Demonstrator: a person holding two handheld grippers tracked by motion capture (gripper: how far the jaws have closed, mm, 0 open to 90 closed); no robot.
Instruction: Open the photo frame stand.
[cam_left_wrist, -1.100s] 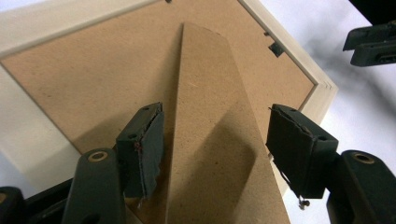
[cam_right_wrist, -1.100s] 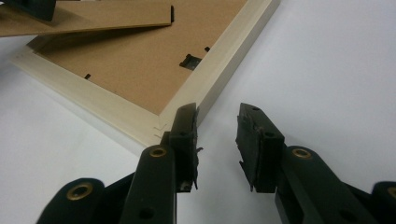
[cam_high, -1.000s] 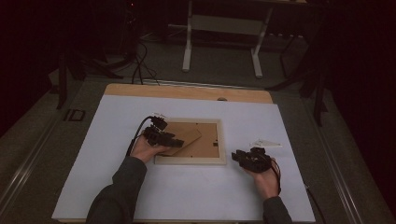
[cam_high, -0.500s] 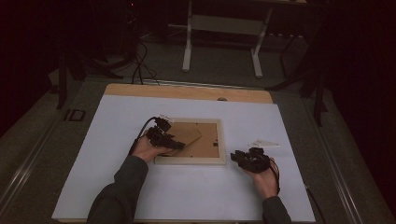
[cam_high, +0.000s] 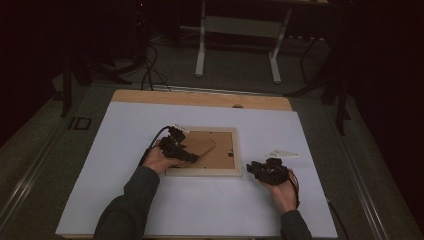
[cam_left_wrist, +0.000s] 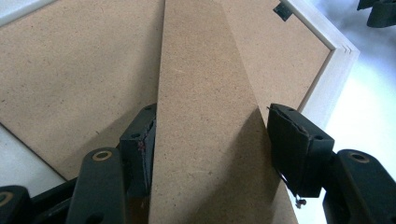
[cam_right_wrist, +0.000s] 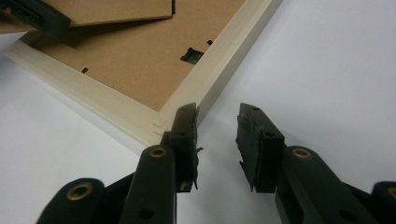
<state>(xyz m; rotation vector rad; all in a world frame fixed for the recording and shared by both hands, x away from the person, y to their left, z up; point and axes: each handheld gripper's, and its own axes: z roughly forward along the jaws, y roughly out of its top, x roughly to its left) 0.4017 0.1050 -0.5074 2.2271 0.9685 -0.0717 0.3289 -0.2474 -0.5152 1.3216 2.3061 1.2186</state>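
A pale wooden picture frame (cam_high: 204, 172) lies face down at the centre of the high view on a white sheet (cam_high: 120, 195) that covers the table, with its brown backing board uppermost. The board's fold-out stand (cam_left_wrist: 205, 116), a long tapered strip, runs up the middle of the left gripper view, its long axis from the bottom edge toward the top, and sits right between the jaws of the left gripper (cam_left_wrist: 210, 140). Those jaws are spread wide on either side of the strip: the left pad touches its edge, the right pad stands just clear of the other edge, so nothing is clamped yet. They have been closing slightly over the last moments, with the stand between them. In the high view the left gripper (cam_high: 187, 152) rests over the frame's left part, far nearer the stand than the right one. The right gripper (cam_right_wrist: 217, 135) waits at the frame's lower right corner in the high view, its jaws half apart and empty, the left jaw just beside the corner. Compared with a second ago the left hand has crept a little, and the right has not moved.
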